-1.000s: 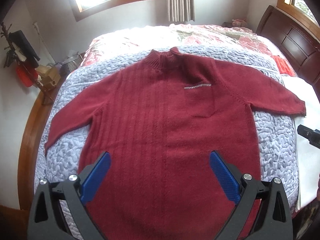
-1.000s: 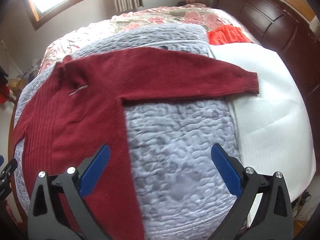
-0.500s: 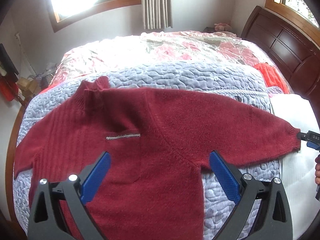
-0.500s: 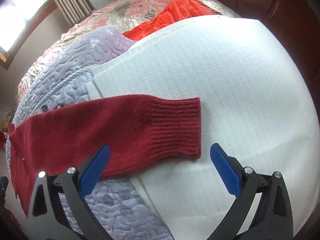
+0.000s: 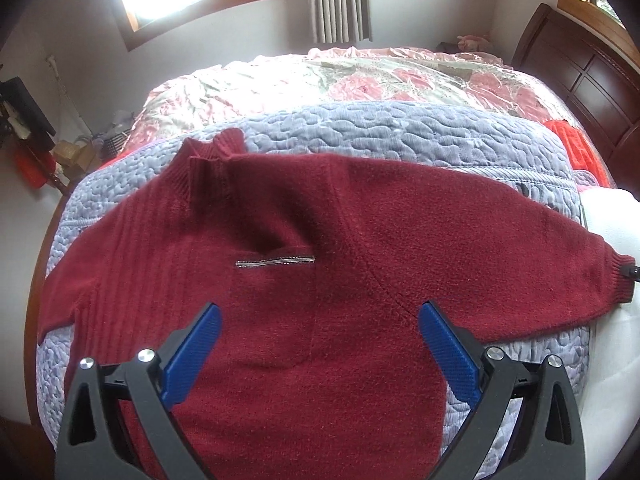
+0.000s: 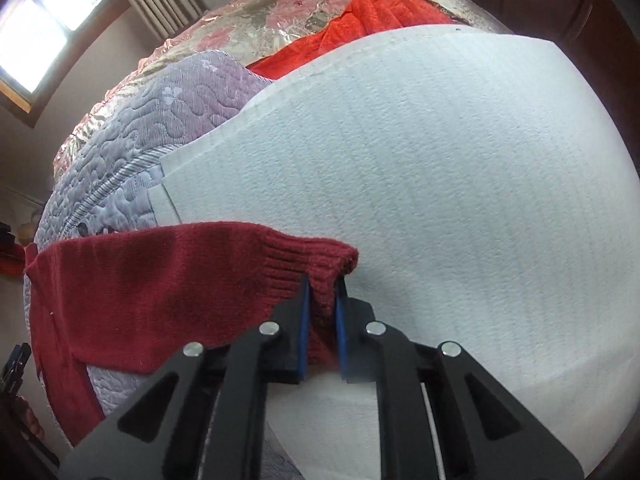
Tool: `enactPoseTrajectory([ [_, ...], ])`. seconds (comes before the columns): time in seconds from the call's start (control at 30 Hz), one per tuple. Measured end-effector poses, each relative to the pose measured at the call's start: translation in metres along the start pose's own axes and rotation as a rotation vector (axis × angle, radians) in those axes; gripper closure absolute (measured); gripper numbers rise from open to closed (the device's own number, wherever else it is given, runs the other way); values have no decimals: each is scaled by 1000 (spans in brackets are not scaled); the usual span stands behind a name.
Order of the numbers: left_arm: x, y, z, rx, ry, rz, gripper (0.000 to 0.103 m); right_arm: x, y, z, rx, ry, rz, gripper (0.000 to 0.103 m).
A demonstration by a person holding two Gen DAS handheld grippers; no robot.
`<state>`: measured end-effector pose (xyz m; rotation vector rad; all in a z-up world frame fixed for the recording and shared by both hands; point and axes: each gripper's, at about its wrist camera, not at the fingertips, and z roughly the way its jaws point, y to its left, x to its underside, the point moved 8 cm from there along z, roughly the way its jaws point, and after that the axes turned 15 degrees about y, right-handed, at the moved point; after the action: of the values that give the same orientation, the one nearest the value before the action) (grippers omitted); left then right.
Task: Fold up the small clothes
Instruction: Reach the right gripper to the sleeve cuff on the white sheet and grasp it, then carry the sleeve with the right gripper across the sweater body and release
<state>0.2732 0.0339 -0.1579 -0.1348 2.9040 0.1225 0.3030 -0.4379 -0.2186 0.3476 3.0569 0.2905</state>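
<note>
A dark red knit sweater (image 5: pixel 304 280) lies flat, front up, on the bed, sleeves spread to both sides. My left gripper (image 5: pixel 320 344) hovers open above its chest, below the small grey pocket trim (image 5: pixel 275 261), with nothing between its blue pads. In the right wrist view my right gripper (image 6: pixel 322 300) is shut on the ribbed cuff (image 6: pixel 320 268) of the sweater's right-hand sleeve (image 6: pixel 160 280), which lies on a white cloth. The tip of that gripper shows at the cuff (image 5: pixel 624 276) in the left wrist view.
A lilac quilted blanket (image 5: pixel 400 136) lies under the sweater, with a floral cover (image 5: pixel 320 80) beyond it. A white textured cloth (image 6: pixel 440 180) and an orange-red garment (image 6: pixel 360 20) lie to the right. The dark wooden headboard (image 5: pixel 592 80) stands at the right.
My right gripper moved onto the sleeve cuff and went from open to shut on it, bunching the cuff. My left gripper shifted slightly over the chest and stayed open.
</note>
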Motion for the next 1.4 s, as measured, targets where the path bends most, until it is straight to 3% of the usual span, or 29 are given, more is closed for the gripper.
enactPoseTrajectory([
  [0.17,6,32,1,-32,3,-27,4,20,53,-40,-36,-83,-109,94],
  [0.4,18,93,8,-62,31,-114,4,43,216,-75,-165,-127,-372,95],
  [0.63,28,145,8,-56,34,-174,4,78,372,-44,-241,-56,-580,95],
  [0.83,37,181,8,-59,35,-206,4,103,455,-1,-287,23,-643,95],
  [0.9,39,185,10,-52,39,-211,4,109,470,18,-302,67,-650,90],
  [1.0,41,186,16,-38,52,-200,4,115,476,39,-302,126,-626,74],
  [1.1,41,176,24,-2,69,-174,4,118,465,26,-335,111,-608,72],
  [1.4,22,85,65,238,192,-130,4,102,358,-10,-176,-9,-481,69],
])
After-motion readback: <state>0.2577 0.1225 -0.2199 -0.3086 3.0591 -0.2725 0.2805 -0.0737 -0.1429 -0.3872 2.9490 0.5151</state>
